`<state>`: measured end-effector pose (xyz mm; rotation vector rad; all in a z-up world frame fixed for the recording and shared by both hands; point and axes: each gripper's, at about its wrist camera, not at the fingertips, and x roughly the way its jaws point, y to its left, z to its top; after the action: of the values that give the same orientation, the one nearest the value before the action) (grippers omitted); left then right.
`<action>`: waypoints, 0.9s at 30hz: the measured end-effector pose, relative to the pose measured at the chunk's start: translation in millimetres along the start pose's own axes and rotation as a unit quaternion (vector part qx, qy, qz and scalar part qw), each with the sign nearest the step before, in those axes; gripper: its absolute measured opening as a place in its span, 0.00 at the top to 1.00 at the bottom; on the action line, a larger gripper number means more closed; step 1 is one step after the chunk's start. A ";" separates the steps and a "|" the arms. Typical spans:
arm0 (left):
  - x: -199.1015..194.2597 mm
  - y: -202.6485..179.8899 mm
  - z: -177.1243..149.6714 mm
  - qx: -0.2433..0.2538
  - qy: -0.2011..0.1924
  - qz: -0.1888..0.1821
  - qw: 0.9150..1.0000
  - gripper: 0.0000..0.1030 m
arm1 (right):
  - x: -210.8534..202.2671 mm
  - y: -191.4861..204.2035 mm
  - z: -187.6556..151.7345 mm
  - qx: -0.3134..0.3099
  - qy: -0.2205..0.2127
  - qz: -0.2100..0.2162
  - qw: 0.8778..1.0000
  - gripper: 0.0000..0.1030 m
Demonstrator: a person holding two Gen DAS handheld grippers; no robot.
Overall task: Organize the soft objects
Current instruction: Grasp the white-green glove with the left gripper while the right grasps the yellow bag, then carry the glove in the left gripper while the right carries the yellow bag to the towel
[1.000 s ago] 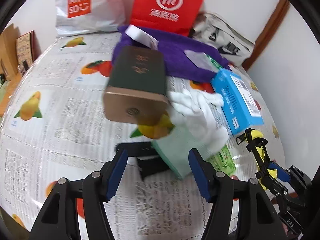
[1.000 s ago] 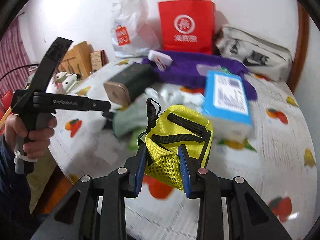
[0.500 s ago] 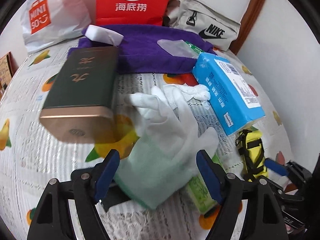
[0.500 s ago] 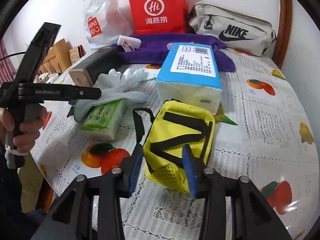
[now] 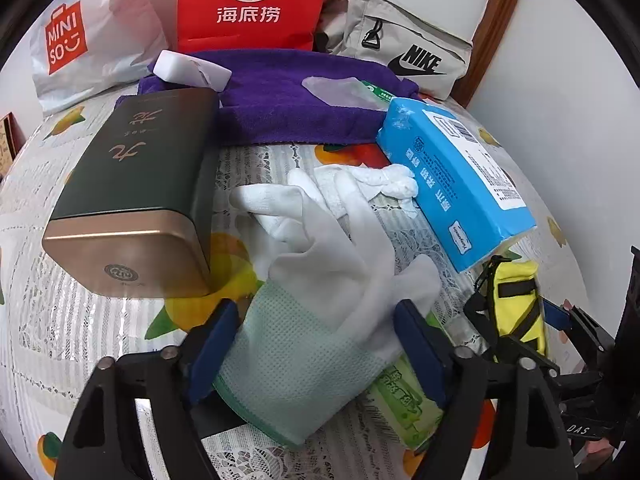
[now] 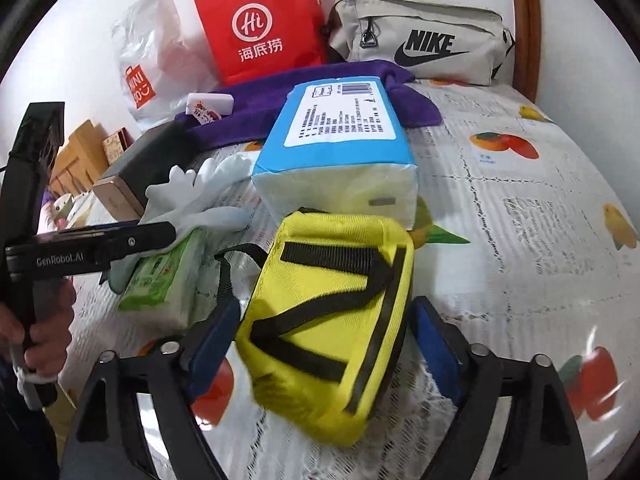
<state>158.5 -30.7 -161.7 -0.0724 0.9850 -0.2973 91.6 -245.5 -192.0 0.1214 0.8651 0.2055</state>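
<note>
White gloves (image 5: 332, 240) with a pale green cuff lie on the fruit-print tablecloth; my left gripper (image 5: 316, 344) is open with its blue pads either side of the cuff, not pinching it. The gloves also show in the right wrist view (image 6: 200, 196). A yellow pouch (image 6: 332, 320) with black straps lies on the table between the open pads of my right gripper (image 6: 320, 348); it shows in the left wrist view (image 5: 516, 304) too. A green tissue pack (image 6: 164, 280) lies partly under the gloves. A blue tissue pack (image 6: 340, 140) and a purple towel (image 5: 288, 100) sit behind.
A dark green tin (image 5: 136, 184) with a gold end lies left of the gloves. A red paper bag (image 5: 252, 4), a white Miniso bag (image 5: 80, 36) and a grey Nike bag (image 5: 400, 48) stand along the wall. A small white packet (image 5: 188, 70) rests on the towel.
My right gripper opened and the yellow pouch now rests on the table between its pads. My left gripper moved forward and its open pads now flank the glove cuff.
</note>
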 end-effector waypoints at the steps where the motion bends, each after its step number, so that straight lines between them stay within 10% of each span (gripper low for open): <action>1: -0.4 0.1 0.1 -0.002 -0.001 -0.003 1.000 0.33 | 1.0 2.2 0.1 -0.003 -0.002 -0.002 1.000 0.13; 9: -4.6 -3.9 0.9 -0.005 -0.013 -0.030 0.999 0.78 | 6.7 10.4 -1.3 -0.022 -0.002 -0.022 1.000 0.17; 16: -25.1 -9.6 0.5 0.006 -0.029 -0.023 0.999 0.85 | -0.9 10.7 -3.9 -0.033 -0.008 -0.029 0.999 0.40; 19: -38.2 -5.7 -0.7 -0.002 -0.041 -0.026 0.999 0.85 | -7.8 8.2 -4.4 -0.023 -0.004 -0.004 1.000 0.69; 27: -74.3 2.5 -4.6 -0.014 -0.074 -0.018 0.997 0.86 | -24.1 5.5 -7.0 -0.005 -0.012 0.026 1.000 0.87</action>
<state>117.0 -7.1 -104.6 -0.1368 0.8424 -0.3069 70.2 -245.5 -177.6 0.1362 0.8375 0.2574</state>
